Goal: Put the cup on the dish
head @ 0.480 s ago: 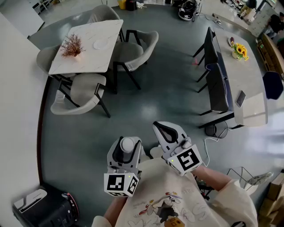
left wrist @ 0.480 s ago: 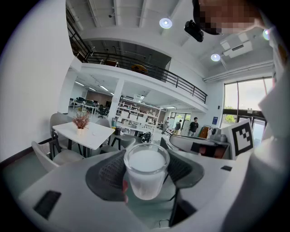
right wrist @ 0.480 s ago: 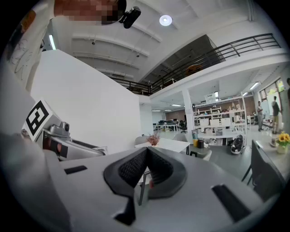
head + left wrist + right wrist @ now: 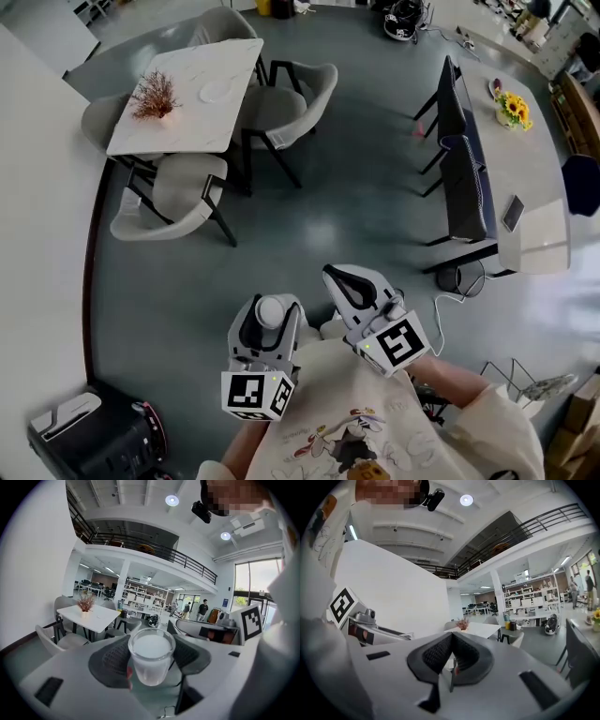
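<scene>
Nearest to the person, the left gripper [image 4: 265, 323] carries the cup [image 4: 271, 308]. Its jaws stand wide, with a pad pressed against each side of the frosted cup [image 4: 151, 656], which sits upright with its rim up. Just beside it, the right gripper [image 4: 354, 286] has its jaws brought together with nothing between them [image 4: 451, 656].

Bare floor [image 4: 328, 206] lies beyond both grippers. The white table [image 4: 178, 131] is well apart from them, ahead and off to the left, so the cup-bearing left gripper is on the nearer side. A chair [image 4: 178, 197] stands at the table's near edge, and I judge the approach will have to come in past it.

On the tabletop, a dried plant [image 4: 153, 97] stands toward the left edge. The dish [image 4: 215, 92] lies flat toward the far right corner, apart from the plant.

Only the head view shows the dish. The left gripper view shows the grip on the cup, the table [image 4: 96, 616] and the plant [image 4: 86, 603], but no dish can be made out there. The right gripper view shows just the plant [image 4: 462, 623] and a table corner past its jaws.
</scene>
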### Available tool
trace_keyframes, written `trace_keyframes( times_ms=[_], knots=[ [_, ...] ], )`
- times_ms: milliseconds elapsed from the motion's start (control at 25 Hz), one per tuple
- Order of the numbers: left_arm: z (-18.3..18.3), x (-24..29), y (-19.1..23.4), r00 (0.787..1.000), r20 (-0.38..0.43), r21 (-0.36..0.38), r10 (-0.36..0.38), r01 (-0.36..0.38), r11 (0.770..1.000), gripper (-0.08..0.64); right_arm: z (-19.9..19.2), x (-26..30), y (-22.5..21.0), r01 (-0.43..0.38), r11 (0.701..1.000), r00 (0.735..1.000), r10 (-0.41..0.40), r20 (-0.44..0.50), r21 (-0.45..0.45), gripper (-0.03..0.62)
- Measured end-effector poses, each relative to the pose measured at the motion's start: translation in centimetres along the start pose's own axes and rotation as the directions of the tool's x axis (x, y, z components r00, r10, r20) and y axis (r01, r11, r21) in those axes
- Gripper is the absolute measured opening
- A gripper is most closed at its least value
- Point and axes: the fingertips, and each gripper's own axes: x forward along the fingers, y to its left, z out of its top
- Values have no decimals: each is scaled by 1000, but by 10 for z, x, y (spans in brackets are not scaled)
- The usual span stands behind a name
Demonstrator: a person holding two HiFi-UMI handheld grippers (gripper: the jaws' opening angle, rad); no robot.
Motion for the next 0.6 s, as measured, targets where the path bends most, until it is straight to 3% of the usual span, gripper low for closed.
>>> trace_keyframes(
  times_ms=[600],
  knots=[
    [-9,1,18,990,-26,-40,142,-143,989,272,-24,5,-15,-99,995,992,101,-71,21,6]
  ],
)
